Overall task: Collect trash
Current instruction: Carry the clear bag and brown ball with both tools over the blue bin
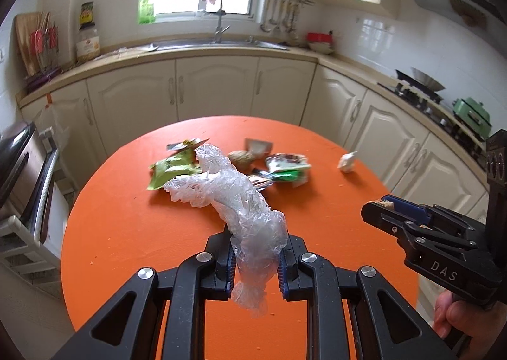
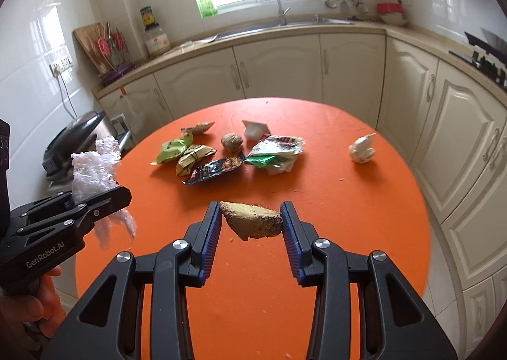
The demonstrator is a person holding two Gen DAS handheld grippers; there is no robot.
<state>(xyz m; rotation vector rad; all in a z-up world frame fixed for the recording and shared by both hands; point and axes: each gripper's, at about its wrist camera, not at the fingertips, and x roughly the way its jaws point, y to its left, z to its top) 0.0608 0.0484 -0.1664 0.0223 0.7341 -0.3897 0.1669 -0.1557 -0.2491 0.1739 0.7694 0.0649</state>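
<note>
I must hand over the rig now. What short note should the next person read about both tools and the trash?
Left tool: shut on the crumpled clear plastic film, held above the orange table.
Right tool: shut on a brown food scrap, also off the table.
Still on the table: green snack bags, dark wrapper, green-and-white wrappers, small torn packet, white cup, brown ball, white crumpled paper apart at the right.
Done: two pieces picked up.
Left: drop both, probably in the steel bin left of the table; then collect the rest.
</note>
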